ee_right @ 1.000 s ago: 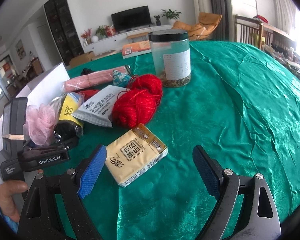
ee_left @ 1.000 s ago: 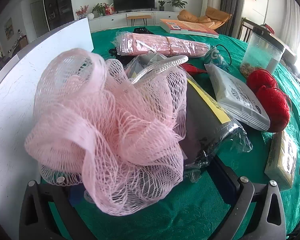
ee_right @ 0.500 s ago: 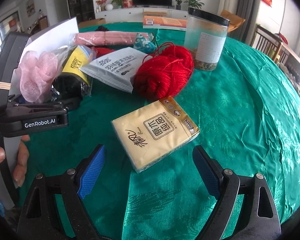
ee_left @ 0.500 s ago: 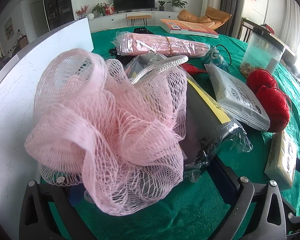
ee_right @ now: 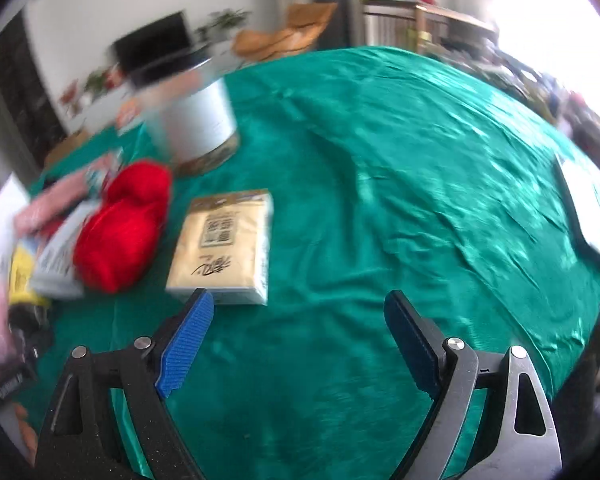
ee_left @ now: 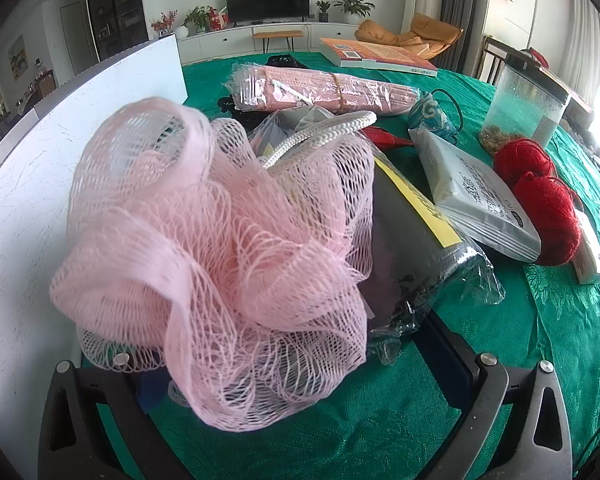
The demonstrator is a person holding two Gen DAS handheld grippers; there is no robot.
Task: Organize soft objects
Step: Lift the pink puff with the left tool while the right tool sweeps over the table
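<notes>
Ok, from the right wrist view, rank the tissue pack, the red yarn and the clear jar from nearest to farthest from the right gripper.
1. Tissue pack: just ahead of the open right gripper, by its left finger.
2. Red yarn: further left, beside the tissue pack.
3. Clear jar: farthest back, upper left, blurred by motion.

mesh sponge left of wrapped roll | yarn left of tissue pack

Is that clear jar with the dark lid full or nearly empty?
Nearly empty: the jar holds only a thin layer of brownish bits at its bottom.
</notes>
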